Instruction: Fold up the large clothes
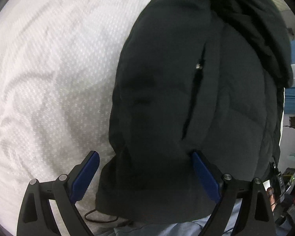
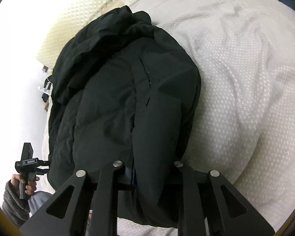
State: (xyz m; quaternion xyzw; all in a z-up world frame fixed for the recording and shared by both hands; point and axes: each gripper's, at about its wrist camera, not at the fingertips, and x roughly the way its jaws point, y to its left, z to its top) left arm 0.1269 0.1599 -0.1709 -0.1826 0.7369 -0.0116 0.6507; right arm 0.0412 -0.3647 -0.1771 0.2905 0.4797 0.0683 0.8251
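On the bed (image 1: 49,78), your left gripper (image 1: 145,175) gapes around the jacket's (image 1: 167,98) 6 o'clock hem; right gripper (image 2: 147,169) is buried, so I cannot tell its state.

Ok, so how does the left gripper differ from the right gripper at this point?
The left gripper is wide open with its blue pads showing. The right gripper has its fingers hidden under the black jacket, so its grip is unclear. The left gripper's arms spread wide; the right gripper's sit closer together. Both are at the jacket's near edge, on the white bedspread.
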